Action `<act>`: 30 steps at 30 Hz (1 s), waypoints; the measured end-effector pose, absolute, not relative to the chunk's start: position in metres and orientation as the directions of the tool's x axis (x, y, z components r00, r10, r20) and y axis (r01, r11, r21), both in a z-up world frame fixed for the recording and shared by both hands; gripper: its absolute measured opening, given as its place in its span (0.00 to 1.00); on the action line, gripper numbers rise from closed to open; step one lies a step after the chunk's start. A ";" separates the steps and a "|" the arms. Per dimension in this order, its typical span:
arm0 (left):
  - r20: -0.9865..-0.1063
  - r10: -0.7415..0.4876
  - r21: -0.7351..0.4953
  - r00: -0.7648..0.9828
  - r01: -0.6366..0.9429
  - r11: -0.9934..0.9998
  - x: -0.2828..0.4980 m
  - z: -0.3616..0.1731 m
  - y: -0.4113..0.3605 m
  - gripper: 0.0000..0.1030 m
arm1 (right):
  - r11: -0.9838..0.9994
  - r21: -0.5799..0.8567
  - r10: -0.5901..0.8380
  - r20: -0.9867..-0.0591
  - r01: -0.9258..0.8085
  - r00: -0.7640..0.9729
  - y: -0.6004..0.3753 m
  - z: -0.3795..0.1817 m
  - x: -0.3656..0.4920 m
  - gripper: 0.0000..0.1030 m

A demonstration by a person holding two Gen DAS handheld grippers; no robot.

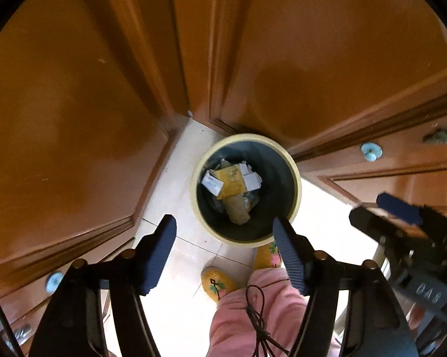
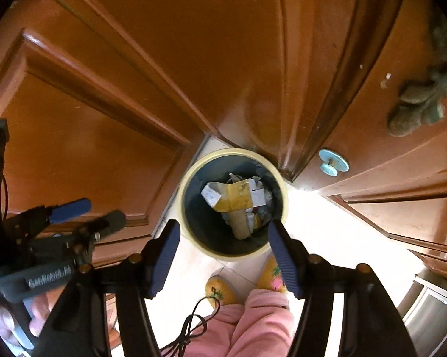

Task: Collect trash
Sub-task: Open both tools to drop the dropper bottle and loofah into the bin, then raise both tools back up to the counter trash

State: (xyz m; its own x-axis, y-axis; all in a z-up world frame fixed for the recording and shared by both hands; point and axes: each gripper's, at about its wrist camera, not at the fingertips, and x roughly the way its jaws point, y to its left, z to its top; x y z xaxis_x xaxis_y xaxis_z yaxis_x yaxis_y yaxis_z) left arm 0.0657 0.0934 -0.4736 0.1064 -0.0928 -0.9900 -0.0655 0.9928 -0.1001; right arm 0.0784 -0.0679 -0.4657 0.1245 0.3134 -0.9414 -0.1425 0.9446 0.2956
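Above the round trash bin [image 1: 294, 192], both grippers point steeply down at the tiled floor. Left gripper [image 1: 224, 255] hangs with its jaws spread and nothing between them; right gripper [image 2: 223, 255], just beside it, is likewise released and bare. Crumpled paper trash [image 1: 233, 183] lies inside the bin, which stands in the corner against the wooden cabinet doors [image 1: 74, 95], just beyond the person's yellow slippers [image 1: 219, 282].

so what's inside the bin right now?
The bin holds a yellow carton, white boxes and a tan crumpled piece over a dark liner. Anything beneath that pile is covered.
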 end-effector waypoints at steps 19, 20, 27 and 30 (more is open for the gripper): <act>-0.936 -0.059 -0.056 0.347 0.018 0.998 0.020 -0.248 0.087 0.63 | 0.929 0.280 0.339 -0.904 -0.241 0.259 -0.060 -0.265 0.042 0.60; -0.930 -0.059 -0.054 0.363 0.024 0.998 0.019 -0.234 0.088 0.63 | 0.931 0.275 0.337 -0.903 -0.241 0.268 -0.063 -0.252 0.041 0.60; -0.853 -0.062 -0.034 0.518 0.064 0.997 0.013 -0.145 0.094 0.63 | 0.941 0.213 0.306 -0.868 -0.263 0.391 -0.066 -0.172 0.034 0.60; -0.829 -0.070 -0.036 0.554 0.071 0.997 0.014 -0.121 0.095 0.63 | 0.947 0.190 0.294 -0.839 -0.260 0.459 -0.071 -0.140 0.031 0.60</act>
